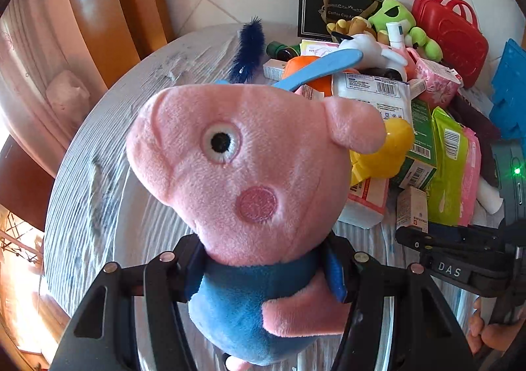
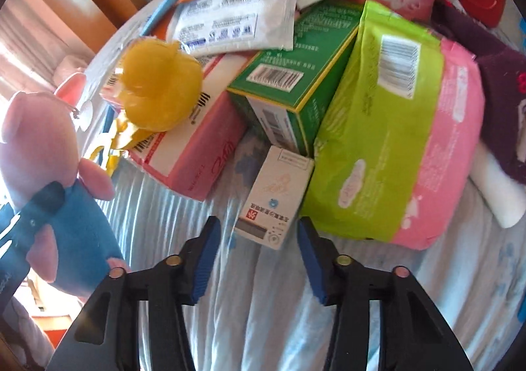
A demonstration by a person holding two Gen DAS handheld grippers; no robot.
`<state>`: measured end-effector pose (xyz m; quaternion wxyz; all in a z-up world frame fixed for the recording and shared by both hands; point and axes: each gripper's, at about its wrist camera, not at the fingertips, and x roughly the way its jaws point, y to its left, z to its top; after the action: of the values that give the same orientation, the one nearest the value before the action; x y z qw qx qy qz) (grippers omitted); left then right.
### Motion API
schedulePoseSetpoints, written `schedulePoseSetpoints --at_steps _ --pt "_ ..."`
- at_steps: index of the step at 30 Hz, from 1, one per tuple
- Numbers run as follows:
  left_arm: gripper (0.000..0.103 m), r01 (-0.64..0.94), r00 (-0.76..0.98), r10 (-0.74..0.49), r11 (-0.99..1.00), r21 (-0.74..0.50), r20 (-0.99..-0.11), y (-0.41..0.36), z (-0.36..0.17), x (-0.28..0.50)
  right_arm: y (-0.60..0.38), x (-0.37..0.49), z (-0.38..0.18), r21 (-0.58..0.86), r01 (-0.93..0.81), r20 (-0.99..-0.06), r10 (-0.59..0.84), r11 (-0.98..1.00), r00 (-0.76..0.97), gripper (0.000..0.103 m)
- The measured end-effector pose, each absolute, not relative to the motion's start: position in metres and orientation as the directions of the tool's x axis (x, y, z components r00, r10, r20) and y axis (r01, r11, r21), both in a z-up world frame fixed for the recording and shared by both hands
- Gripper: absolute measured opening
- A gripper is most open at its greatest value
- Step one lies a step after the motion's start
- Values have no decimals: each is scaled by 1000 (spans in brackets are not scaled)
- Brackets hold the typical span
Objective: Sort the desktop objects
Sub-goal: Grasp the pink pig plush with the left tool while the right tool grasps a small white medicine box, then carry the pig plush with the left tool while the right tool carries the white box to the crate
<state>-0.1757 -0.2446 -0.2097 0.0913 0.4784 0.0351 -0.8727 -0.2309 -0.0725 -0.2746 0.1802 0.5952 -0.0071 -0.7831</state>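
Left wrist view: a plush pig (image 1: 243, 180) fills the middle of the picture. It has a pink head with one stitched eye and a round darker cheek patch, a blue body and a pink arm. The left gripper (image 1: 263, 272) pinches it, blue pads pressed into the blue body just under the head. The toy stands upright, long axis running up the picture, snout pointing up and to the left. Its feet are cut off at the lower edge. Behind it a pile of packets, boxes and soft toys covers much of the pale cloth-covered table (image 1: 108, 154).

Right wrist view: the right gripper (image 2: 259, 259) hangs over the cloth with its jaws spread, nothing pinched. A small white box (image 2: 274, 197) lies flat just ahead of them, its near end roughly between the fingertips, pads clear of its sides. Its long axis runs away from the camera, leaning slightly right. Its print is too blurred to read. The pig shows at the left edge, partly cut off. A green-and-pink packet (image 2: 394, 127) lies just right of the box.
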Motion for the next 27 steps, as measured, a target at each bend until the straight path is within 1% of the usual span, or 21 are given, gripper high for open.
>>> schedulePoseSetpoints --at_steps 1,3,5,7,10,16,21,27 --pt "59 193 -525 -122 -981 21 -842 -247 -211 -176 -74 -232 -279 214 265 -932 -278 -940 -232 37" --pt "59 189 -526 -116 -982 17 -843 -250 -212 -177 -77 -233 -283 202 266 -930 -270 -943 -248 36" --pt "59 185 -532 -110 -983 13 -840 -252 -209 -175 -80 -229 -278 183 289 -928 -262 -940 -264 34" --pt "59 177 -548 -101 -984 3 -830 -252 -201 -172 -81 -221 -267 182 315 -921 -274 -932 -279 33" --pt "59 161 -589 -89 -987 -8 -803 -246 -182 -168 -79 -208 -239 171 350 -899 -291 -921 -328 33" --pt "59 101 -675 -49 -995 -26 -736 -222 -140 -162 -65 -188 -170 150 366 -819 -323 -918 -475 33" --pt "59 29 -738 6 -999 -41 -674 -190 -106 -164 -42 -174 -107 96 338 -737 -295 -936 -608 33" --pt "59 -72 -802 88 -996 -50 -591 -136 -60 -171 15 -155 -35 52 261 -626 -235 -964 -744 33"
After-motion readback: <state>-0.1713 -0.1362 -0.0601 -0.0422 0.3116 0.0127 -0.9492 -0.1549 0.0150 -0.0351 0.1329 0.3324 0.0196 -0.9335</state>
